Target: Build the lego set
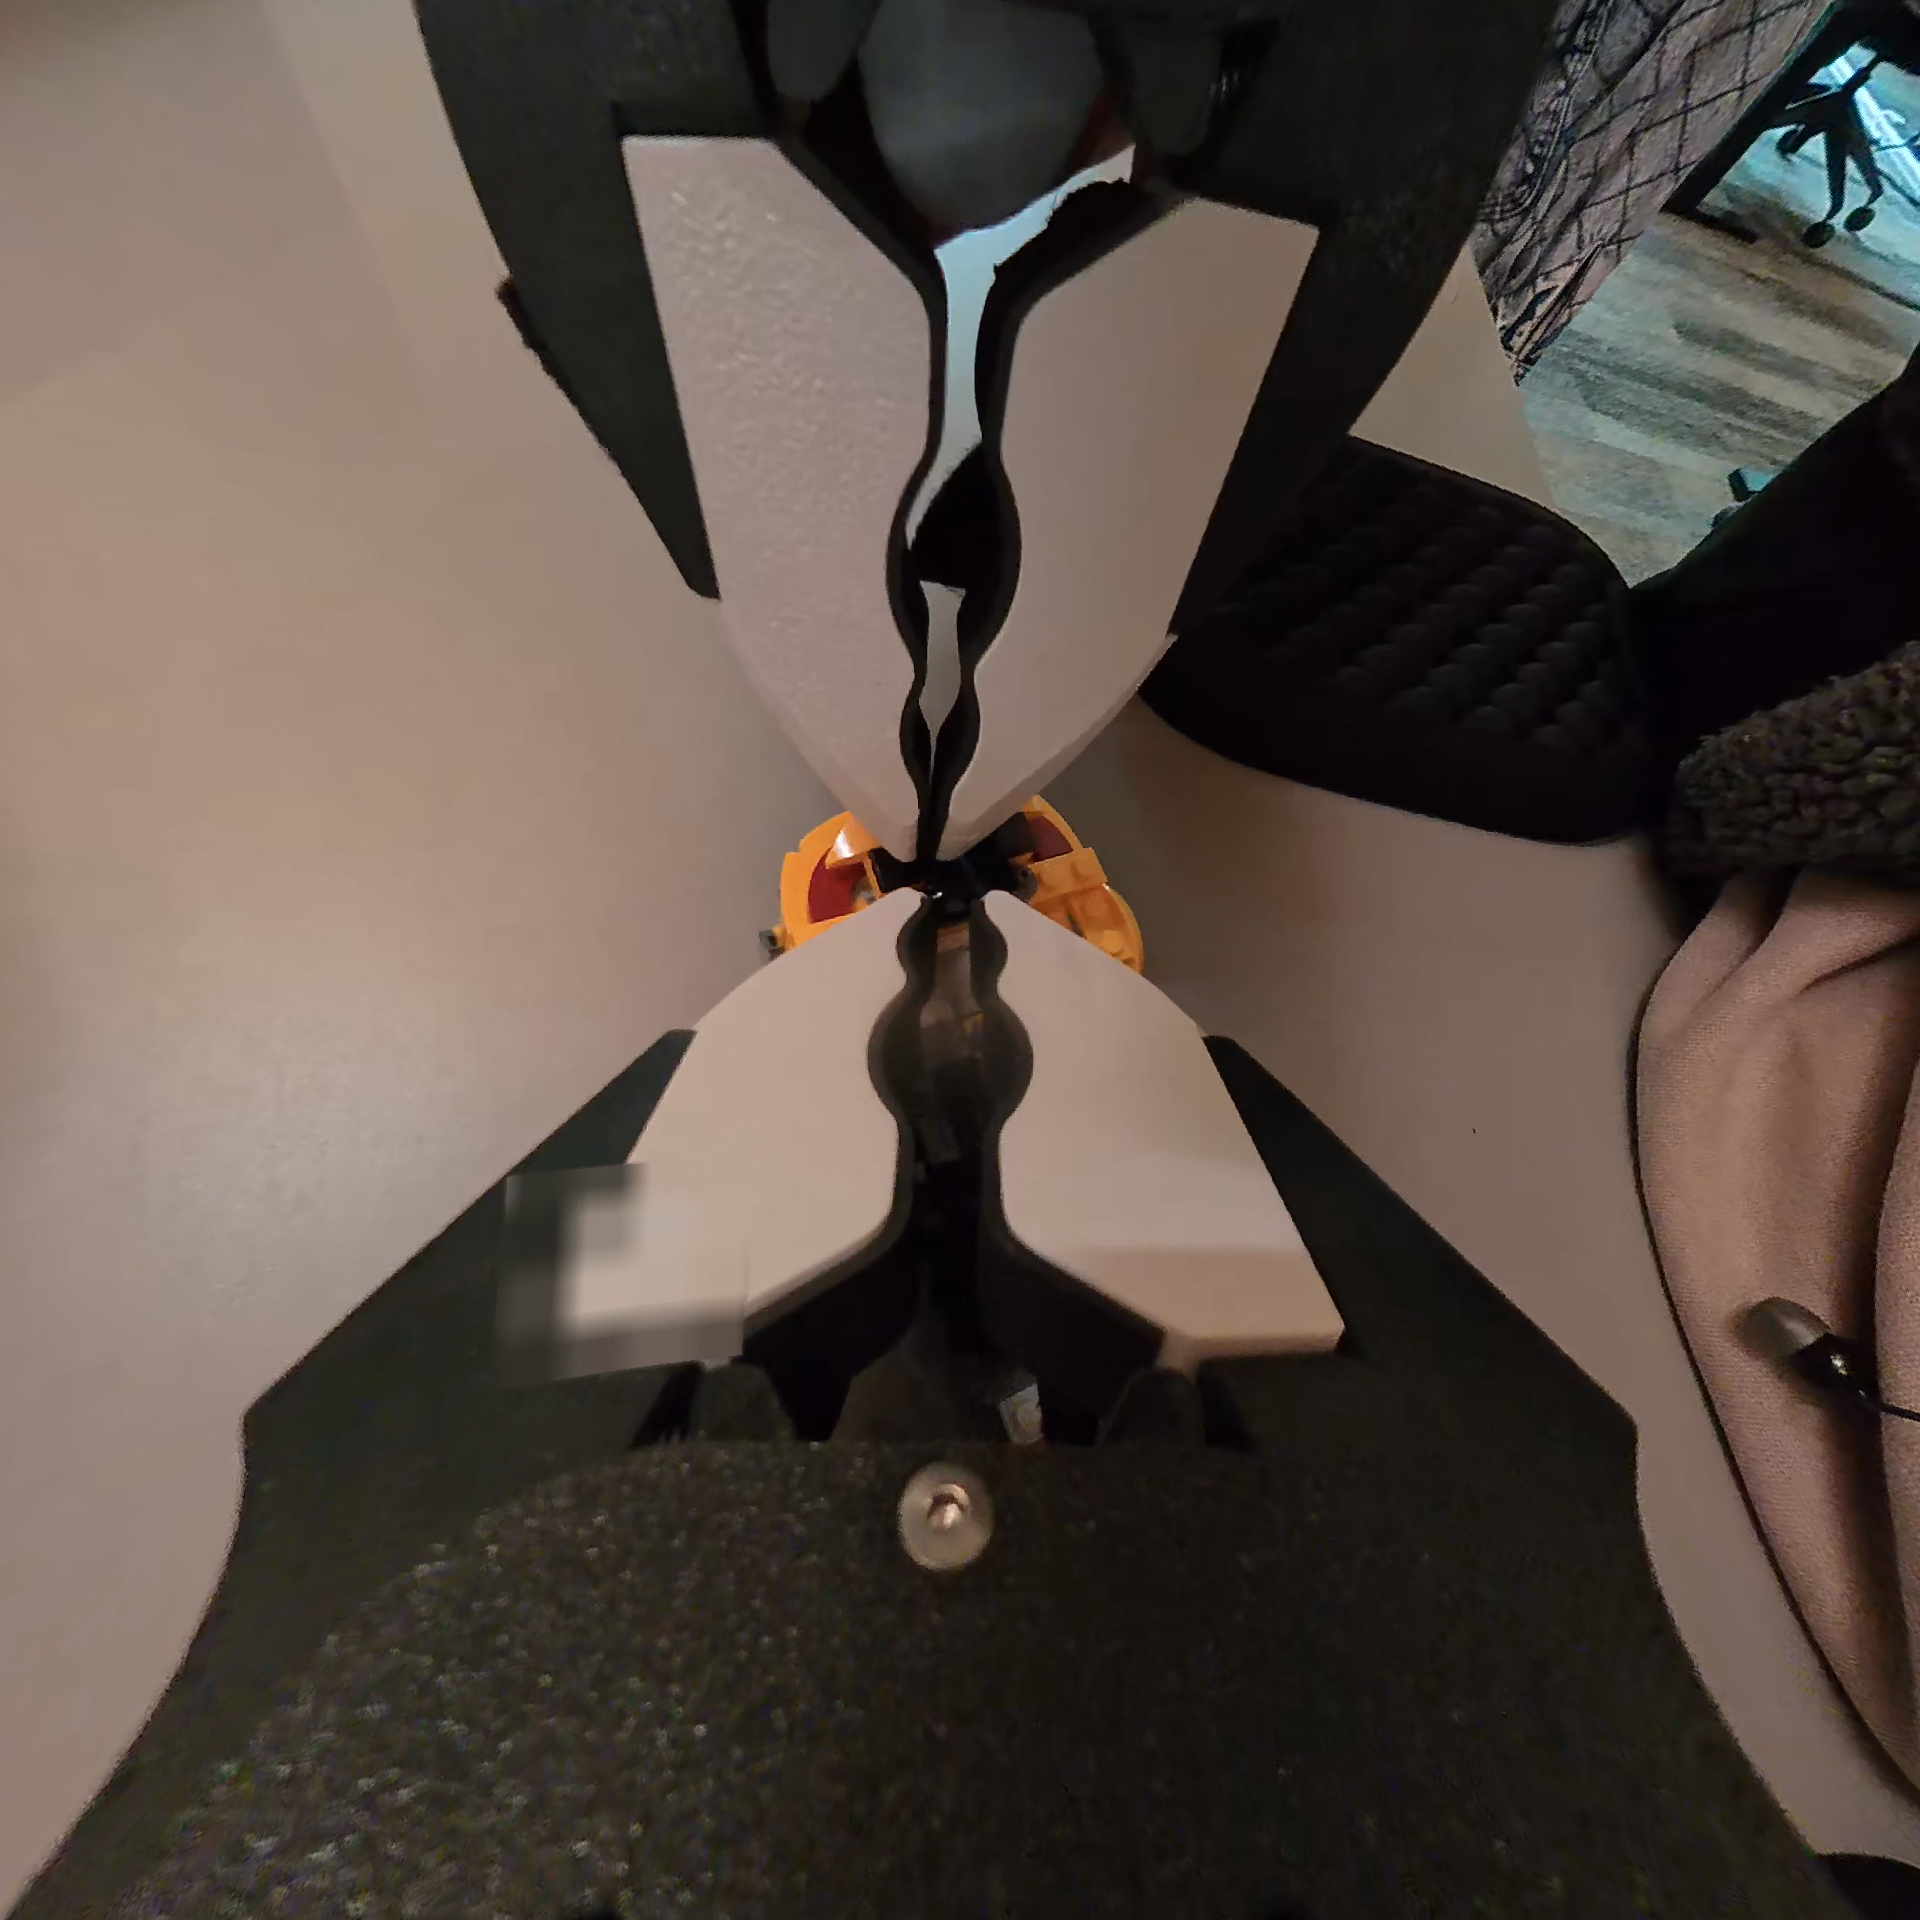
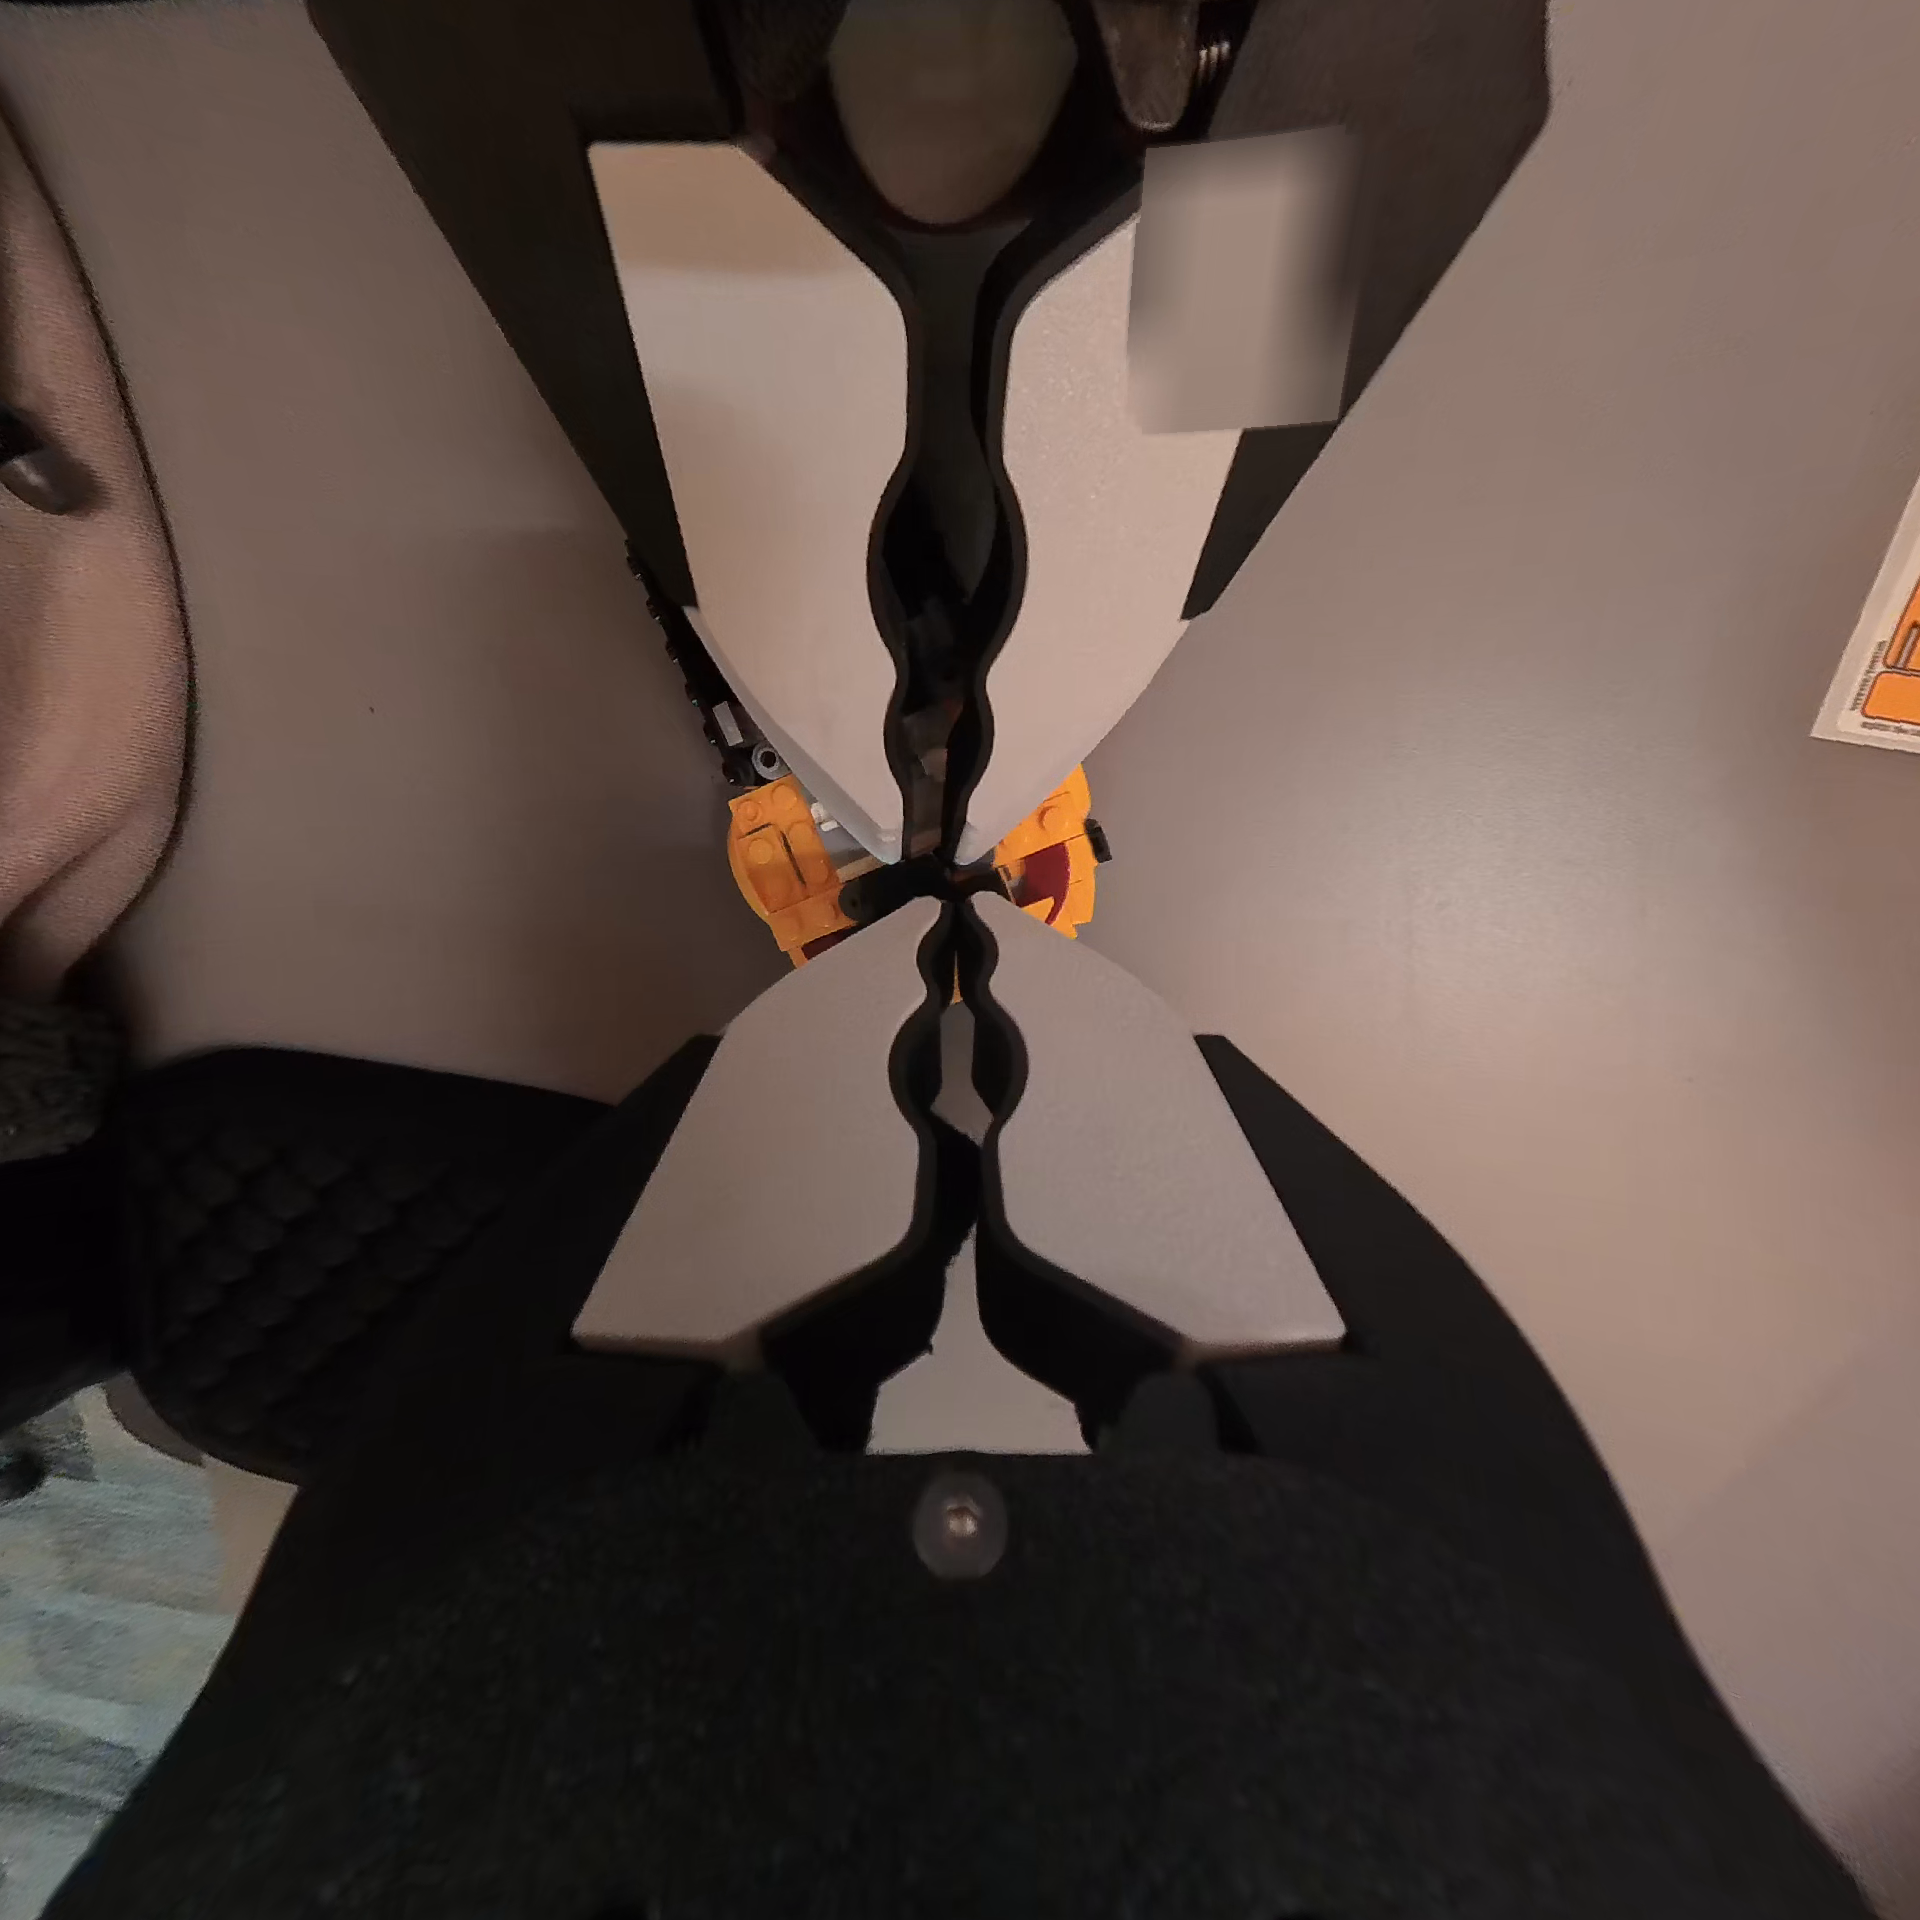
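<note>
An orange lego model (image 1: pixel 1086 920) with dark red parts sits on the pale table (image 1: pixel 364 727); it also shows in the right wrist view (image 2: pixel 774 862). My left gripper (image 1: pixel 940 899) is shut, its tips pinching a small black piece (image 2: pixel 871 894) on top of the model. My right gripper (image 2: pixel 951 906) is shut too and meets the left one tip to tip at the same black piece. The right gripper (image 1: pixel 928 842) comes in from the top of the left wrist view, the left gripper (image 2: pixel 933 852) from the top of the right wrist view. Both hide most of the model.
A black toothed lego strip (image 2: pixel 675 644) lies beside the model, partly behind the left gripper. A sticker sheet (image 2: pixel 1881 644) lies at the right. A black mesh chair seat (image 1: pixel 1403 644) and a person's beige garment (image 1: pixel 1787 1195) sit along the table edge. The grippers are tip to tip, or close to it.
</note>
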Available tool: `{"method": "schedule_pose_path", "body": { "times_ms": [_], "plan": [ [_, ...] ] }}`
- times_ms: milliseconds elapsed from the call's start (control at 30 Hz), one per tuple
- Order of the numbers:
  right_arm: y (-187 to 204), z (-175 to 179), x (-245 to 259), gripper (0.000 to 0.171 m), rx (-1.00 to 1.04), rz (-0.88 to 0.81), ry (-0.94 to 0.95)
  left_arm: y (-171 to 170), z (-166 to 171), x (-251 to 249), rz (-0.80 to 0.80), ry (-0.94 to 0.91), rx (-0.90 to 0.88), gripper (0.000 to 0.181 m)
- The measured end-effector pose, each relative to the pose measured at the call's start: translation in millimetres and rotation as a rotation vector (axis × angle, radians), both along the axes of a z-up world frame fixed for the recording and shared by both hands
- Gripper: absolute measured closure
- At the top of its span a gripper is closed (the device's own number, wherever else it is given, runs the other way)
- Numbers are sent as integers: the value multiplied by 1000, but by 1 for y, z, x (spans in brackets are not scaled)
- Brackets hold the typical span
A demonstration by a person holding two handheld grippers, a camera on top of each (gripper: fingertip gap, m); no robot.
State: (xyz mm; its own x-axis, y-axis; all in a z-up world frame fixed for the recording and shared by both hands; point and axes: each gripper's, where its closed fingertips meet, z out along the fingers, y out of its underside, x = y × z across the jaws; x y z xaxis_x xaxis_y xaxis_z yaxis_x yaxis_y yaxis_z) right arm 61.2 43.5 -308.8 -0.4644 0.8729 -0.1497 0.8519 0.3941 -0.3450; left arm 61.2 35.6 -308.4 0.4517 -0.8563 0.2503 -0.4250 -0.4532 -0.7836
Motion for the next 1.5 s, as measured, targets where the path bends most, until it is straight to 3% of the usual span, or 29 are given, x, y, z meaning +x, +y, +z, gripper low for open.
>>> {"method": "schedule_pose_path", "body": {
  "times_ms": [567, 867, 967, 1500],
  "plan": [
    [0, -1, -1, 171, 58, -13, 31, 0, -1, 0, 1, -8, -10, 176],
    [14, 11, 3, 171, -67, -202, 110, 1, 0, 0, 6, -10, -3, 175],
    [10, 2, 7, 151, -90, -248, 80, 2, -1, -1, 9, -3, 3, 175],
    [8, -3, 3, 158, -253, -470, 32, 3, -1, 1, 6, 15, 41, 175]
  ]
}}
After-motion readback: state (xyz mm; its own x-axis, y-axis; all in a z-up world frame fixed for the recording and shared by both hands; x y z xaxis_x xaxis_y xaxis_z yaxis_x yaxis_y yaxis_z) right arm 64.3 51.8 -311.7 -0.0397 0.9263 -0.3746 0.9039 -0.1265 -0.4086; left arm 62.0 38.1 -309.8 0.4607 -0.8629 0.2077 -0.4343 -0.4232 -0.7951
